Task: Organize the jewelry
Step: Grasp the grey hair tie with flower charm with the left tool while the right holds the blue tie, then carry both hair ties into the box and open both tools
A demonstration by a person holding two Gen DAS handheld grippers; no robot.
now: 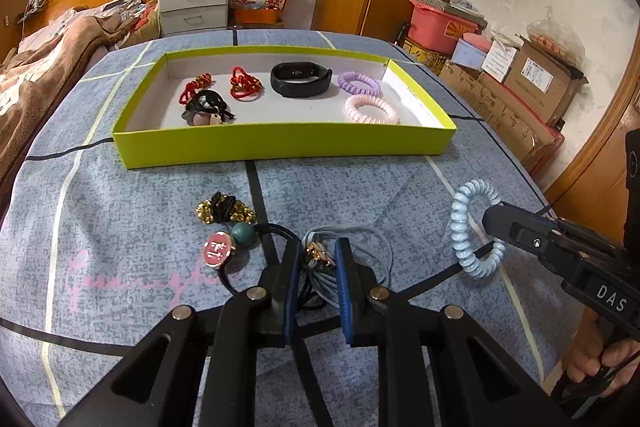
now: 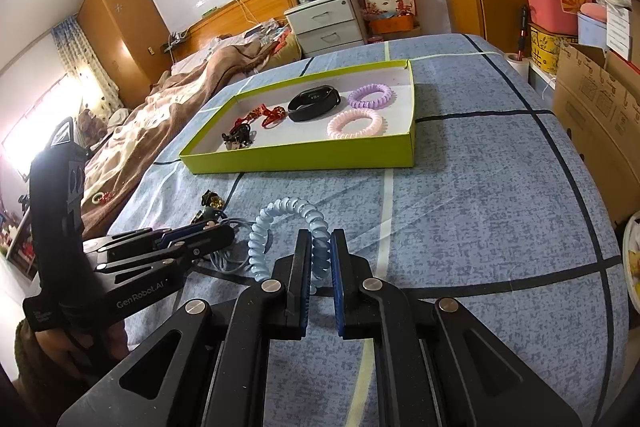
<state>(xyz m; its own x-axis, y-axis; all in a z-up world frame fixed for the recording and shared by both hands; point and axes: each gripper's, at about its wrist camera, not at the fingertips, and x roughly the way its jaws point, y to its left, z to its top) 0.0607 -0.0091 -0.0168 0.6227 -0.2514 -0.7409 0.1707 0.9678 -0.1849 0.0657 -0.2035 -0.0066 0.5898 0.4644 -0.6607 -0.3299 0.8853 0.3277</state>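
Observation:
A lime-green tray on the blue bedspread holds red knot bracelets, a black fitness band, a purple coil tie, a pink coil tie and a black tie with charms. My right gripper is shut on a light-blue coil hair tie, lifted just off the bed. My left gripper is open around a grey hair tie with a gold charm, resting on the bed.
Loose on the bedspread near my left gripper lie a black tie with gold beads and a black tie with a green bead and a pink disc. Cardboard boxes stand off the bed's right side; a brown blanket lies left.

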